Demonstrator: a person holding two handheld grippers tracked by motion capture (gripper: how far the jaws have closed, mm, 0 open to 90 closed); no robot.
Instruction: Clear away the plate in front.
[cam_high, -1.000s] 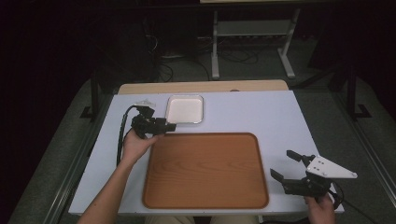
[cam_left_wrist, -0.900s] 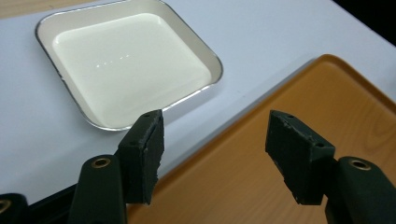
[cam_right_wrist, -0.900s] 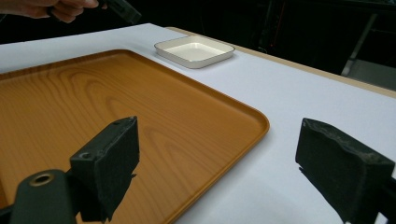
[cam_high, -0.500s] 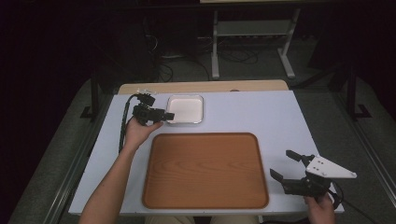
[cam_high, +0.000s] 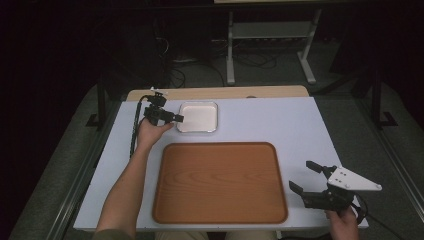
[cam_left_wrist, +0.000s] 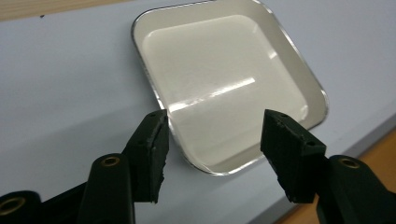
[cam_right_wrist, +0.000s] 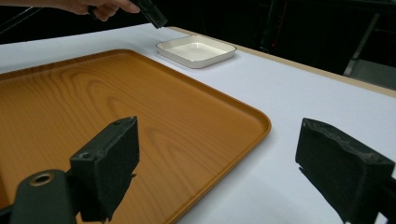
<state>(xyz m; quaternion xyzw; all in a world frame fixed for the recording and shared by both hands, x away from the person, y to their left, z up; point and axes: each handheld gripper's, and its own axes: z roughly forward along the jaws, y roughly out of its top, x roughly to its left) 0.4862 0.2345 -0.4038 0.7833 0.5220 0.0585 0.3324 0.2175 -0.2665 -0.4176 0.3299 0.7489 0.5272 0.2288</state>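
Nearest the person, the right gripper (cam_high: 306, 183) hangs over the table's front right corner with its jaws spread wide and nothing between them; it looks parked there, out of the way, just off the tray's right edge. Its foam-like black pads (cam_right_wrist: 108, 163) are blocky and rough-faced.

In the middle lies the wooden tray (cam_high: 220, 182), a rounded rectangle of orange-brown grain with a low raised lip, bare inside and probably waiting to receive something.

Beyond it, close to the tray's far left corner, sits the small square dish (cam_left_wrist: 224, 88): white, glossy, shallow, with rounded corners and a thin bright rim. It rests flat on the pale matte table (cam_high: 280, 120).

The left gripper (cam_high: 174, 119) reaches in from the dish's left side. Its jaws have just been closing but remain apart, straddling the near corner of the dish without pressing on it, seemingly lined up to pinch the rim.
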